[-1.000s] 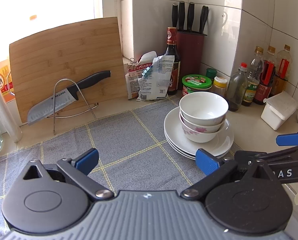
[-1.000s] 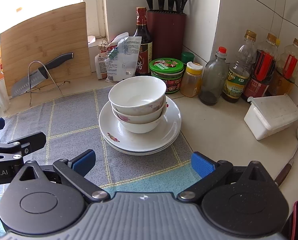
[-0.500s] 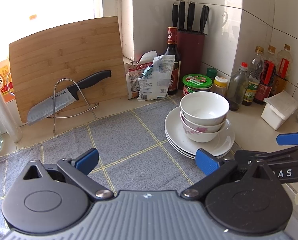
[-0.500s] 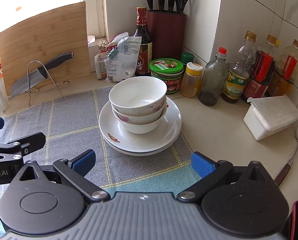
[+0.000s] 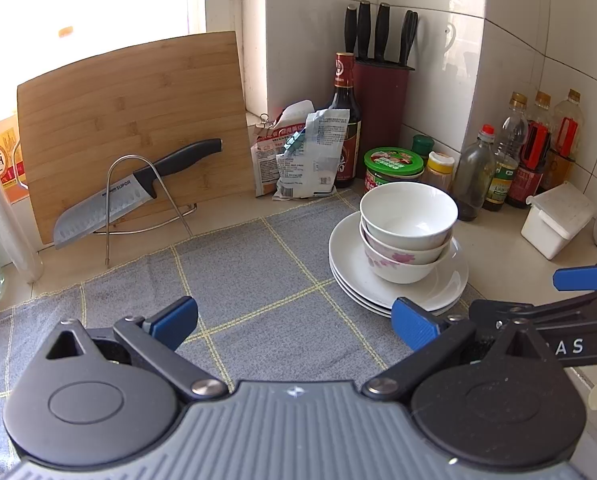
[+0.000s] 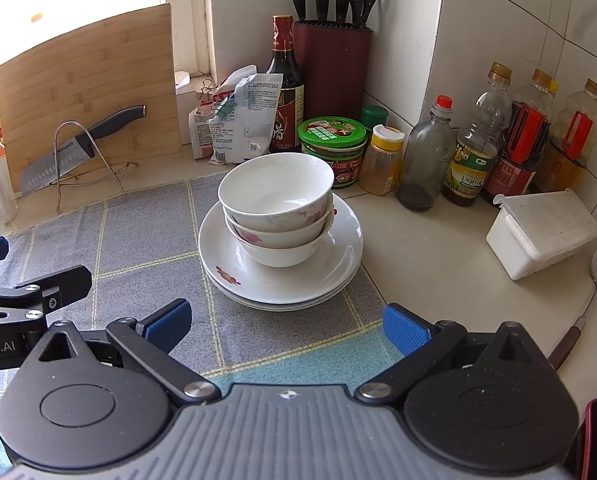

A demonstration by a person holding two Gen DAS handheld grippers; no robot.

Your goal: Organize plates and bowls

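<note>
A: Where are the bowls (image 6: 276,208) sitting?

B: They are nesting one inside another, and the lowest one is resting on the stack of plates (image 6: 338,256). The plates are lying on the grey checked cloth (image 6: 146,236), at its edge nearest the bottles (image 6: 470,152).

A: And the grippers?

B: The right gripper (image 6: 286,326) is hovering just in front of the plates with its blue-padded fingers spread wide, pinching nothing. The left gripper (image 5: 294,322) is doing the same to the left of the plates, jaws wide apart and empty; its right pad is sitting close to the plates' rim in the left wrist view, though I cannot tell whether it is touching.

A: What is standing behind the plates?

B: A green-lidded jar (image 6: 332,148) is standing just behind them, with a dark sauce bottle (image 6: 284,92) and a red knife block (image 6: 332,68) farther back against the tiles. Well to the left of the plates, a cutting board (image 5: 134,124) is leaning against the window, and a knife (image 5: 138,192) is resting on a wire stand in front of it. To the right of the plates, a white lidded box (image 6: 542,232) is sitting on the bare counter.
</note>
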